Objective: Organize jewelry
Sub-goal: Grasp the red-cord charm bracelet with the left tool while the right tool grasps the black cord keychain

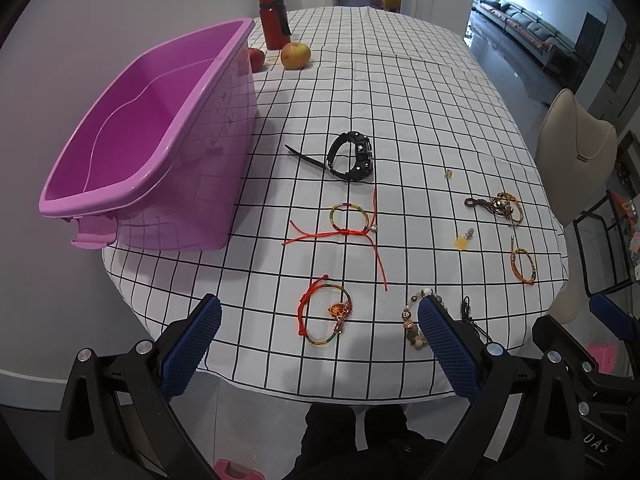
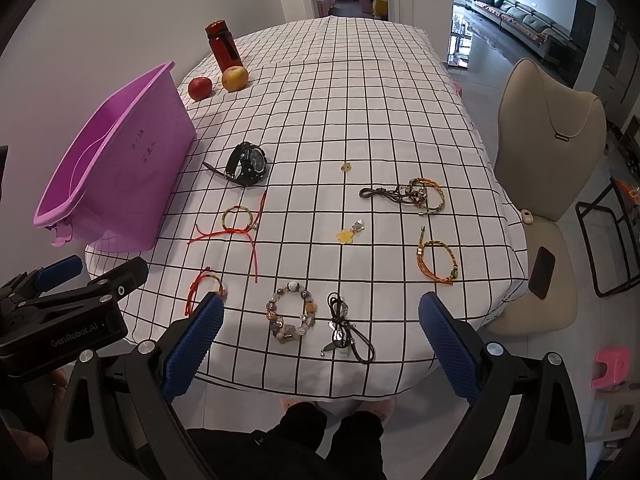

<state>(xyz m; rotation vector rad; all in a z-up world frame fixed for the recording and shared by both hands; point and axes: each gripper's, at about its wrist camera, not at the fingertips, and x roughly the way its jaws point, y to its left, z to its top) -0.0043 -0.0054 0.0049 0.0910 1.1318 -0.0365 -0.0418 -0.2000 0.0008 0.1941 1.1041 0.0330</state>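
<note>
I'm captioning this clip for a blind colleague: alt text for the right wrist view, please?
Bracelets, a black wristwatch and small charms lie scattered on a black-and-white checked tablecloth, with an empty purple plastic bin at left. The open right gripper hovers over the near edge.

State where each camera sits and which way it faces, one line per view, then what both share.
Left wrist: on the left tool, facing across the checked table toward the purple bin; legs show below.
Right wrist: on the right tool, same heading, over the beaded bracelet; legs show below.
Shared: bin, black watch, red bottle, both tools.
</note>
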